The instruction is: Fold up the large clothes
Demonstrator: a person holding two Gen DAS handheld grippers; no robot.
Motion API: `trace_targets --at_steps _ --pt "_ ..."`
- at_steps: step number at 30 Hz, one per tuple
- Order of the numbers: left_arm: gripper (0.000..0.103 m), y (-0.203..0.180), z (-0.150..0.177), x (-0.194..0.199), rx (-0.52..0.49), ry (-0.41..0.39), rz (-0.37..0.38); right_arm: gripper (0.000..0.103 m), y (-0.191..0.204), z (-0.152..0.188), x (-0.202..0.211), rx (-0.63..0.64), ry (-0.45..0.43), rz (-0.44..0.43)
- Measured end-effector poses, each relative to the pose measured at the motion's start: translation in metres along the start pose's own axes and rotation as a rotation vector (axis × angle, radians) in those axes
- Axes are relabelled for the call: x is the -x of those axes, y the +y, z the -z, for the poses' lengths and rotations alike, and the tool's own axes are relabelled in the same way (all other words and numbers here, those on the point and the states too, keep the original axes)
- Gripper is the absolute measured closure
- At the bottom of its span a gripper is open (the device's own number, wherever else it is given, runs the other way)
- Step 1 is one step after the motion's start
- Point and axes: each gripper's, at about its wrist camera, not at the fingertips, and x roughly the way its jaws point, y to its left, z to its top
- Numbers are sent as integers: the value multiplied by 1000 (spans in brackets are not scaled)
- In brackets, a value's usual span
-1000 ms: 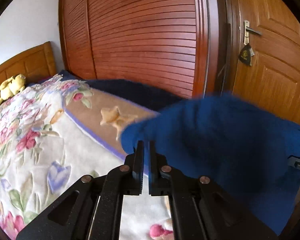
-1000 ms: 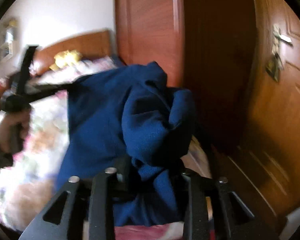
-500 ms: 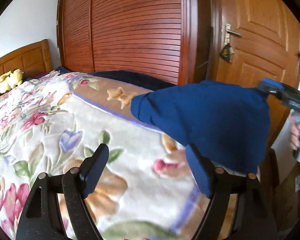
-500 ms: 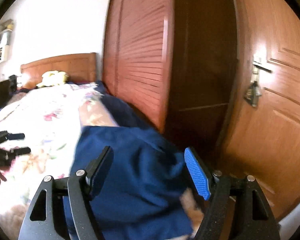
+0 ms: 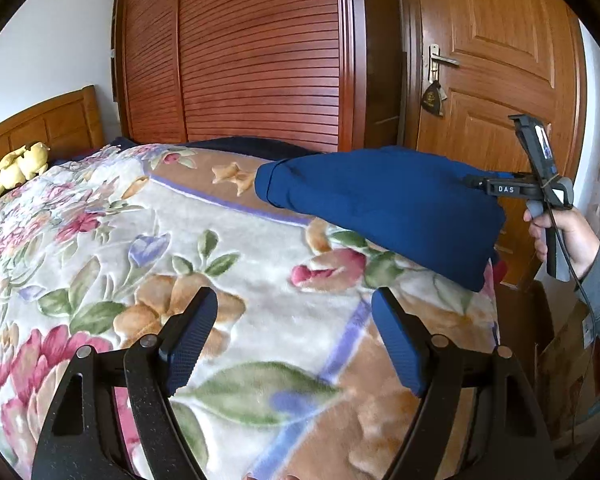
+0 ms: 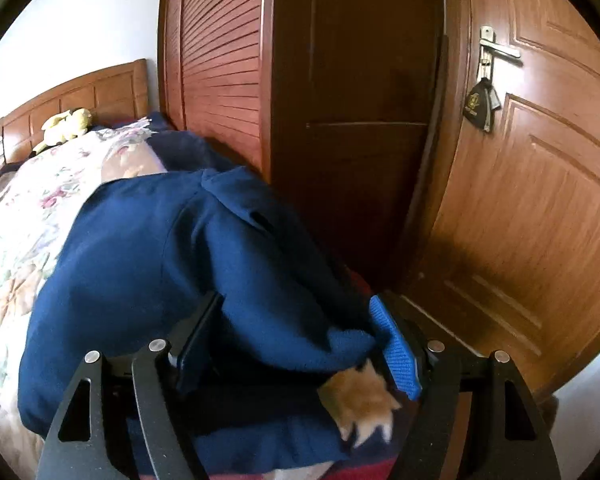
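A dark blue garment lies folded in a thick bundle on the floral blanket, near the bed's far right corner. My left gripper hovers over the blanket well short of the bundle; its jaws are opening and nothing is between them. In the left wrist view my right gripper reaches the bundle's right end, held by a hand. In the right wrist view the right gripper stands open, with the garment draped loosely between its fingers and not pinched.
A wooden headboard and a yellow plush toy are at the bed's far left. A slatted wardrobe and a wooden door stand close behind the bed. A cardboard box sits on the floor at right.
My left gripper let go of the garment, opened wide and drew back leftward. The right gripper also opened. The garment dropped from the air onto the blanket.
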Motion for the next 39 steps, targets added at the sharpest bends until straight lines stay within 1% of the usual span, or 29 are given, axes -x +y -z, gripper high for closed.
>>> trace_targets --at_steps 1,3,4,6,7,9,11,12,14,18,19,20,22,24,29,34,39 --pt "19 0 2 3 7 -3 3 28 2 -6 5 0 -8 9" --pt "17 1 5 8 17 -10 4 28 13 -7 28 -3 -37 23" --pt "17 1 7 11 25 -18 2 28 24 -8 32 2 -66 37" --pt "16 3 10 19 40 -36 -4 28 36 -8 56 20 -122 56" --pt "16 4 12 22 45 -43 -10 27 40 -10 68 26 -146 51" --pt "16 5 14 28 54 -52 -20 27 54 -8 78 43 -161 18" --pt "16 7 15 35 62 -60 -33 26 67 6 94 62 -184 20" --pt "16 7 16 40 63 -64 -41 26 71 8 99 70 -191 7" --pt "16 7 17 47 61 -68 -48 26 79 18 95 72 -178 -23" --pt "16 9 22 65 62 -72 -83 26 97 27 97 79 -158 -49" --pt "16 10 25 69 66 -69 -92 26 104 27 97 82 -150 -60" --pt "16 12 27 73 72 -67 -103 23 111 26 96 84 -142 -72" --pt "16 18 33 82 87 -62 -131 20 124 30 98 90 -129 -103" --pt "16 23 39 92 96 -56 -169 16 141 33 106 105 -120 -112" --pt "16 43 55 128 113 -70 -266 14 177 32 137 132 -153 -162" --pt "16 71 75 167 153 -79 -355 14 233 38 162 174 -179 -281" --pt "16 111 98 206 213 -87 -500 14 303 50 183 185 -162 -473"
